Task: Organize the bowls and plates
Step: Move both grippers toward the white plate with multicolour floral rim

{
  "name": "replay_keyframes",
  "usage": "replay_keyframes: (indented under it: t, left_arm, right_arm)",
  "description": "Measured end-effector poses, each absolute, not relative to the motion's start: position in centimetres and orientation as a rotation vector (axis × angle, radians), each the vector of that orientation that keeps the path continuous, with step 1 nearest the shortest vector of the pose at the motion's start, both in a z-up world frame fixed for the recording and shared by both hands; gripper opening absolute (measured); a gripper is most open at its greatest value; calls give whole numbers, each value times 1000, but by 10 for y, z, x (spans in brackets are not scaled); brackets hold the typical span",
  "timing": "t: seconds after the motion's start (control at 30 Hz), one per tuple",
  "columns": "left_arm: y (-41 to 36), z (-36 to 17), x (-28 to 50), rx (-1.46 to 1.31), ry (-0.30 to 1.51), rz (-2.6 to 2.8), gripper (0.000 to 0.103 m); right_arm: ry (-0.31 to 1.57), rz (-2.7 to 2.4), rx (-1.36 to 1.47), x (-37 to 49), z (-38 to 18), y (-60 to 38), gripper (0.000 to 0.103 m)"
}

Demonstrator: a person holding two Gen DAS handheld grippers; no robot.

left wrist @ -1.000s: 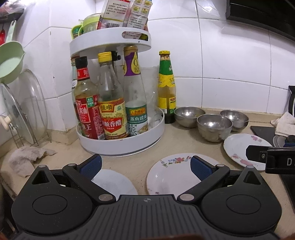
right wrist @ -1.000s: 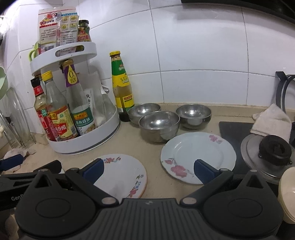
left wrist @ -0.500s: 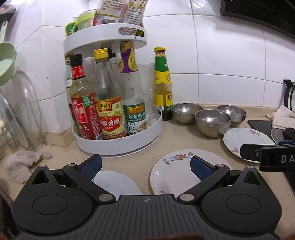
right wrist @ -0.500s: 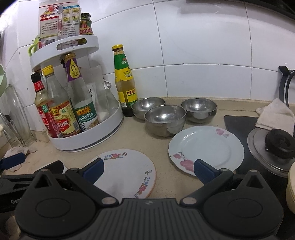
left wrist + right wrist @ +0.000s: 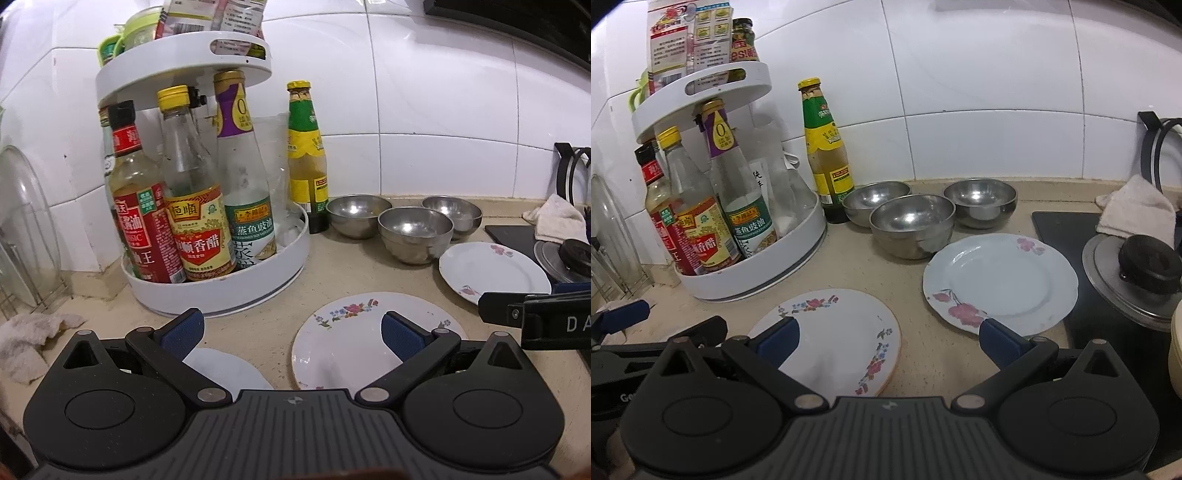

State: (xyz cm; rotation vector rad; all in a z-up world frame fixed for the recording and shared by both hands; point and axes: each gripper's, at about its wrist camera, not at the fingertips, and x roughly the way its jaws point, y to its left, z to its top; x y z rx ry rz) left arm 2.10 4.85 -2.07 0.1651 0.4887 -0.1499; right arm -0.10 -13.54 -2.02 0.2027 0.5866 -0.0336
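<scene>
Three round white plates lay flat on the beige stone surface (image 5: 849,266), none of them stacked. The white plate with small flowers round its rim (image 5: 834,332) lay in the middle, just in front of the right tongs (image 5: 886,338). The pale blue-white plate with big pink flowers (image 5: 1001,280) lay at about 2 o'clock from it, close but not touching. The plain white plate (image 5: 225,369) lay at its 9 o'clock, partly hidden under the left tongs (image 5: 291,332).

Behind the plates, at 12 o'clock, three shiny steel bowls sat in a bunch: the front steel bowl (image 5: 912,225), the left steel bowl (image 5: 875,201) and the right steel bowl (image 5: 980,201). They looked very close, maybe touching.

Both tongs were spread wide and held nothing.

The step looked like picking a first plate to stack. I think the plates would be hard to grab, because they lay flat. It would help to slide one finger under the rim and pinch the edge gently. A plate could slip or clink, so lift it slowly and set it down softly on the next plate.

At 10 o'clock stood the white round two-level rack of sauce bottles (image 5: 750,273), with a green-label bottle with a yellow cap (image 5: 823,147) beside it. Keep the tongs away from these tall things, because they could tip. At 3 o'clock a steel pot lid with a black knob (image 5: 1137,273) lay on the black stove top (image 5: 1056,229).
</scene>
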Motion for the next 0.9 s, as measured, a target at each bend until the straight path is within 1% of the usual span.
replay_keyframes:
  t: [0.3,0.4,0.67,0.9]
  left_arm:
    - [49,-25,36,207,502,-208,103]
    - [48,-29,44,235,518,-225,101]
    - [47,-38,72,264,582,-296,101]
    - [42,-49,97,277,683,-357,101]
  right_arm:
    - [615,-55,227,4,-26,-135,102]
    - [624,-72,240,6,-29,-137,102]
    - [659,-90,262,13,-37,-140,102]
    - [679,-124,269,19,-42,-142,102]
